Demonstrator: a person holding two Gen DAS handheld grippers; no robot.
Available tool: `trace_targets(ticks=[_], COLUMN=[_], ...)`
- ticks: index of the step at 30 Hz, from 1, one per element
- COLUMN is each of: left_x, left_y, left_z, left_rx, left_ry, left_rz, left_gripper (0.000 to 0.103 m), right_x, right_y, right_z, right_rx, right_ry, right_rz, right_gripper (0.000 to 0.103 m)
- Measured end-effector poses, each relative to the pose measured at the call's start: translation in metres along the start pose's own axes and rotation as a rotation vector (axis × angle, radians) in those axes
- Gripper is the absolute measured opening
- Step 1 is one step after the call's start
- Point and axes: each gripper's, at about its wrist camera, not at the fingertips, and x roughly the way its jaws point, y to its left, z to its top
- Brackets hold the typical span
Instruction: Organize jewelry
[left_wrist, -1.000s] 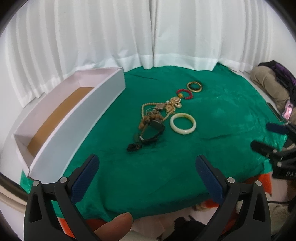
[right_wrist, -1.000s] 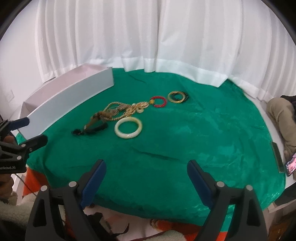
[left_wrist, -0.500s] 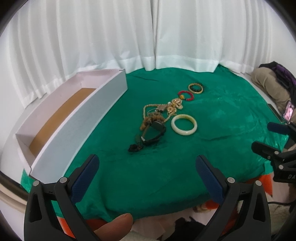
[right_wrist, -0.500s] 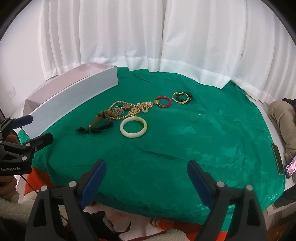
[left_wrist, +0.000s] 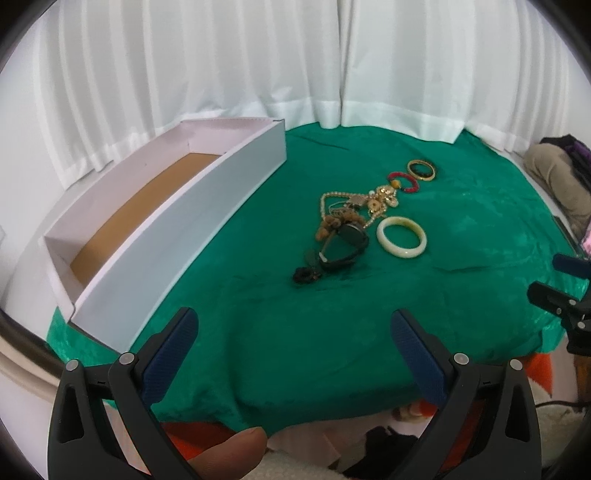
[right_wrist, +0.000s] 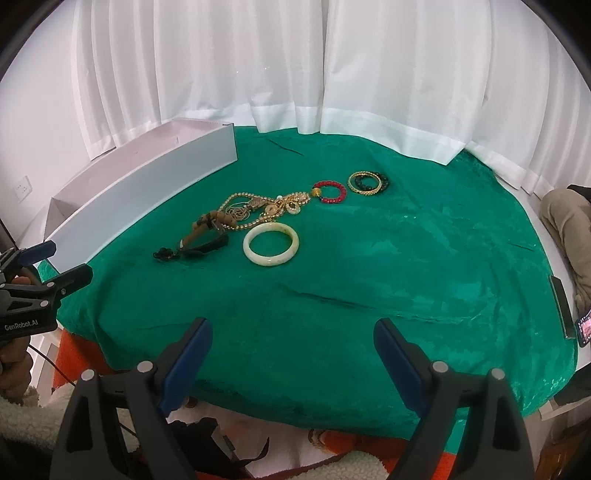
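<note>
Jewelry lies in a row on the green cloth (left_wrist: 258, 325): a pale jade bangle (left_wrist: 401, 236) (right_wrist: 271, 244), a red bead bracelet (left_wrist: 403, 181) (right_wrist: 330, 192), a gold bangle with dark beads (left_wrist: 421, 170) (right_wrist: 367, 182), tangled gold chains (left_wrist: 364, 201) (right_wrist: 255, 208), and a dark watch with black cord (left_wrist: 341, 247) (right_wrist: 192, 245). A white box (left_wrist: 192, 218) (right_wrist: 147, 188) with a brown floor stands at the left. My left gripper (left_wrist: 294, 332) and right gripper (right_wrist: 293, 341) are both open and hover at the near table edge, well short of the jewelry.
White curtains hang behind the table. A person's beige-clad leg (right_wrist: 565, 218) and a phone (right_wrist: 583, 326) are at the right. Orange fabric (right_wrist: 77, 354) shows below the cloth's front edge. A fingertip (left_wrist: 229, 448) shows at the left view's bottom.
Both grippers have shifted slightly, so the jewelry and box sit a little further right and nearer in the views. Nothing on the table has moved.
</note>
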Motion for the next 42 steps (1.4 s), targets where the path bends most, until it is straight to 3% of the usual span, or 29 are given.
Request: trace_targets(ticks=[10, 17, 23, 27, 28, 30, 32, 34, 35, 36, 42], left_x=[0.013, 0.049, 0.098, 0.138, 0.147, 0.163, 0.172, 0.169, 0.166, 0.166, 0.146], left_y=[0.003, 0.015, 0.015, 0.002, 0.0, -0.003, 0.0, 0.004, 0.006, 0.007, 0.02], left_z=[-0.001, 0.004, 0.024, 0.027, 0.027, 0.027, 0.026, 0.027, 0.027, 0.027, 0.021], left_rx=[-0.004, 0.059, 0.159, 0.256, 0.27, 0.284, 0.267, 0.253, 0.246, 0.24, 0.173], left_ry=[0.037, 0.108, 0.154, 0.188, 0.196, 0.222, 0.233, 0.214, 0.21, 0.215, 0.187], left_rz=[-0.035, -0.058, -0.234, -0.257, -0.261, -0.27, -0.283, -0.288, -0.291, -0.302, -0.289], left_gripper=[0.102, 0.102, 0.102, 0.101, 0.097, 0.08, 0.075, 0.054, 0.031, 0.02, 0.016], right_x=[0.001, 0.002, 0.004, 0.004, 0.004, 0.003, 0.004, 0.006, 0.008, 0.009, 0.017], right_y=[0.0, -0.001, 0.0, -0.001, -0.001, -0.003, -0.005, -0.008, -0.009, -0.01, -0.008], right_z=[-0.002, -0.002, -0.005, -0.005, -0.005, -0.006, -0.006, -0.007, -0.008, -0.008, -0.006], right_rx=[0.012, 0.014, 0.019, 0.024, 0.026, 0.031, 0.039, 0.047, 0.052, 0.055, 0.06], right_ry=[0.008, 0.011, 0.019, 0.017, 0.016, 0.017, 0.019, 0.023, 0.027, 0.03, 0.042], right_rz=[0.004, 0.005, 0.008, 0.01, 0.009, 0.006, 0.004, 0.003, 0.003, 0.004, 0.038], right_gripper=[0.091, 0.091, 0.091, 0.091, 0.091, 0.091, 0.091, 0.091, 0.091, 0.091, 0.091])
